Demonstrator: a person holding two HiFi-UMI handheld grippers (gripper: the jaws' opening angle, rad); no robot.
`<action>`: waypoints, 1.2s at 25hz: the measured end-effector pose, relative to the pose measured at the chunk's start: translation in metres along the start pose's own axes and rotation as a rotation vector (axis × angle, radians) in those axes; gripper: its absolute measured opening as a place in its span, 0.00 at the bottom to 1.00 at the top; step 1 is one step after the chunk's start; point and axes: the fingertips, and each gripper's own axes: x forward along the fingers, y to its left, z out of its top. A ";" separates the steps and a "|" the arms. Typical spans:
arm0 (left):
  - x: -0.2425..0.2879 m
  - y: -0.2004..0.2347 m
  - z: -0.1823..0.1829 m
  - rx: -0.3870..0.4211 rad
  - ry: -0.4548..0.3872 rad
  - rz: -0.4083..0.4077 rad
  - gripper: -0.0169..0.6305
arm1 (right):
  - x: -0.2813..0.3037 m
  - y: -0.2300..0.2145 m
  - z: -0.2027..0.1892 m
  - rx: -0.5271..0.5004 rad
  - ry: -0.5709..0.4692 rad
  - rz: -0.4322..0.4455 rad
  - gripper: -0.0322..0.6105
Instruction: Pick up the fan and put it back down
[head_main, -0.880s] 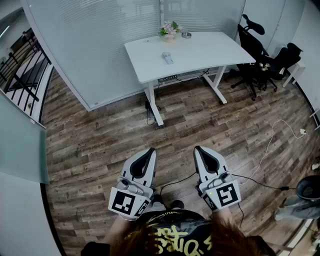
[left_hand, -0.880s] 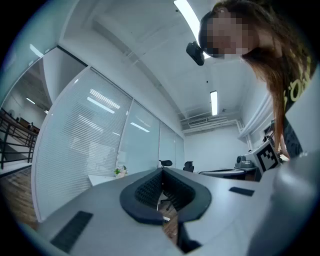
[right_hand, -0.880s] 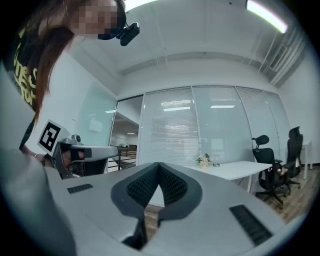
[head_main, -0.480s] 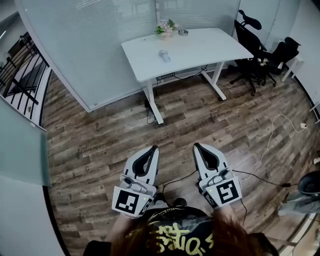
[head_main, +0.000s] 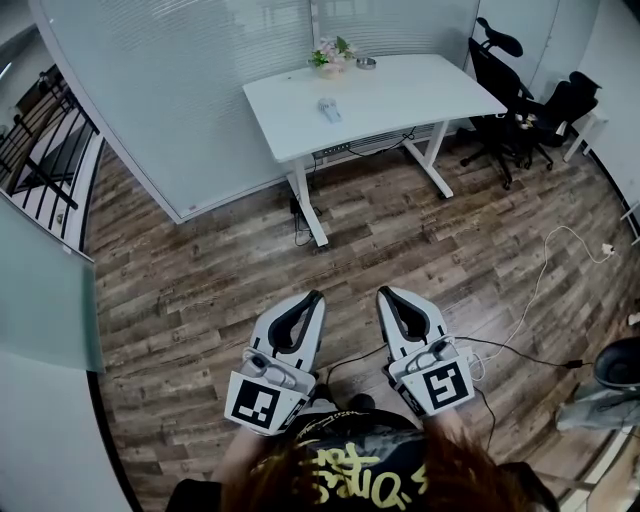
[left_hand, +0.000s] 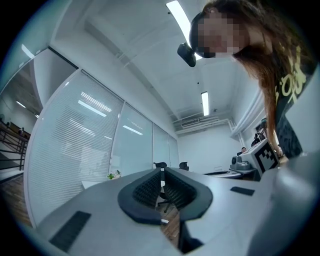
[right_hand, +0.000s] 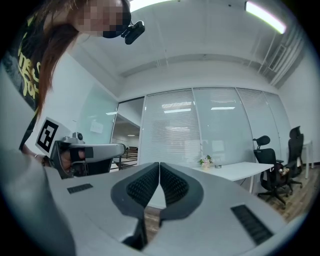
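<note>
Here the left gripper (head_main: 311, 297) and right gripper (head_main: 386, 293) hang over the wood floor (head_main: 200, 260), jaws pressed together on nothing, well apart from the fan (head_main: 328, 111), which lies on the white desk (head_main: 420, 95) between its near edge and the flower pot (head_main: 331, 55)

Yellow print on the shirt (head_main: 345, 468) is unreadable.
</note>
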 end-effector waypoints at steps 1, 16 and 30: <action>0.000 0.002 0.000 -0.001 -0.004 0.007 0.07 | 0.001 0.000 0.000 -0.003 0.000 -0.003 0.06; -0.008 0.030 0.000 -0.026 -0.021 0.128 0.56 | 0.002 -0.017 -0.004 0.036 -0.010 -0.101 0.44; -0.024 0.068 -0.008 -0.034 -0.004 0.104 0.56 | 0.024 0.003 -0.014 0.027 0.021 -0.153 0.44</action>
